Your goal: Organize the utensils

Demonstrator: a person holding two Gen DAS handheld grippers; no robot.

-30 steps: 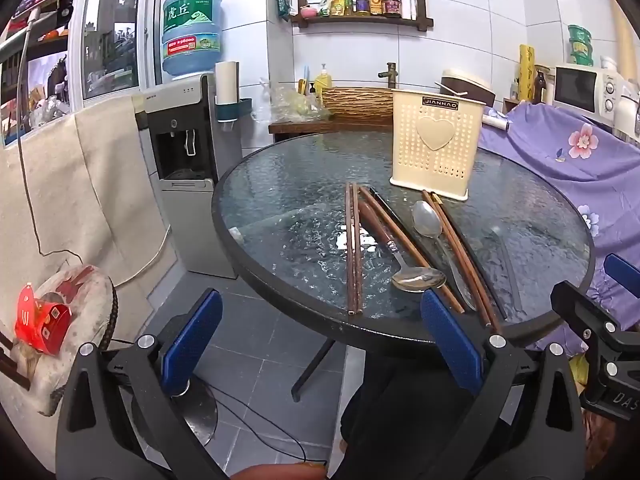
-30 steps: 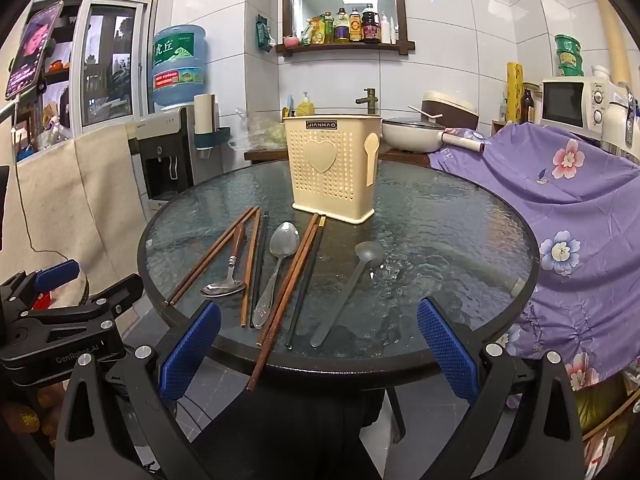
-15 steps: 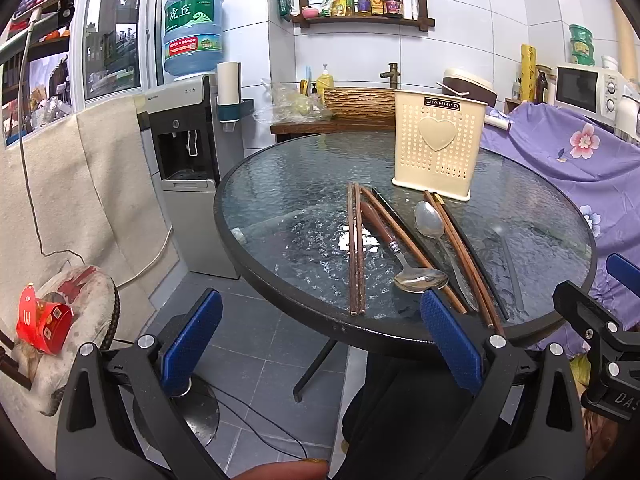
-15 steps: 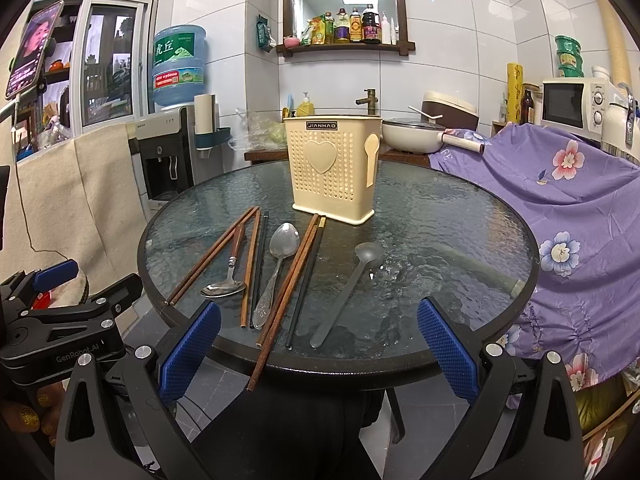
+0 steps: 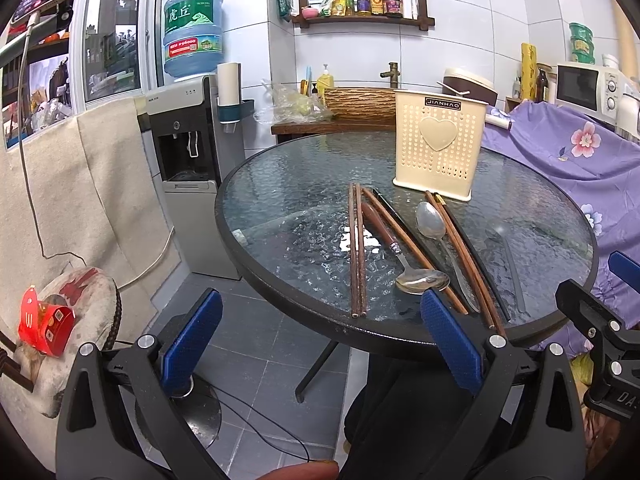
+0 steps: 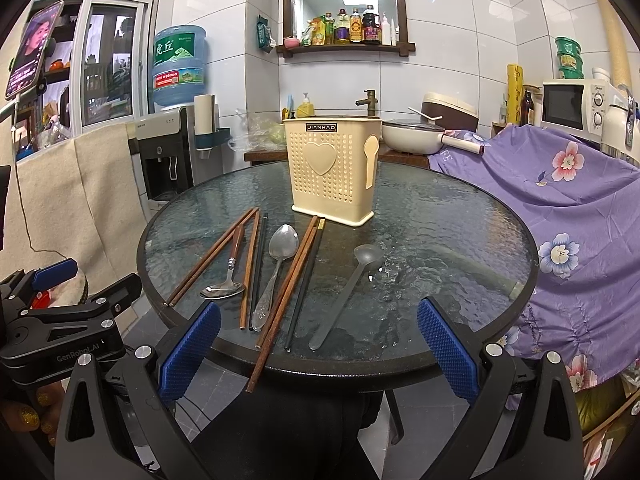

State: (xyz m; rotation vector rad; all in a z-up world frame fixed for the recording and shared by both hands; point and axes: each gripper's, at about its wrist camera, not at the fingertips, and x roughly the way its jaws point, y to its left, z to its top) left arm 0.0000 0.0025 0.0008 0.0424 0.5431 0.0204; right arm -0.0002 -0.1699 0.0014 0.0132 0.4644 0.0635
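Note:
A cream perforated utensil holder stands upright on the round glass table; it also shows in the left wrist view. In front of it lie several brown and black chopsticks, a wood-handled spoon, a steel spoon and a grey ladle. In the left wrist view the chopsticks and spoons lie near the table's near edge. My left gripper is open and empty, below the table edge. My right gripper is open and empty at the near edge.
A water dispenser stands left of the table. Purple flowered cloth covers furniture on the right. A stool with a red box sits low on the left. A counter with a pot is behind the table.
The left gripper has drifted slightly; the view shifted a little. No utensil has moved and both grippers stay open.

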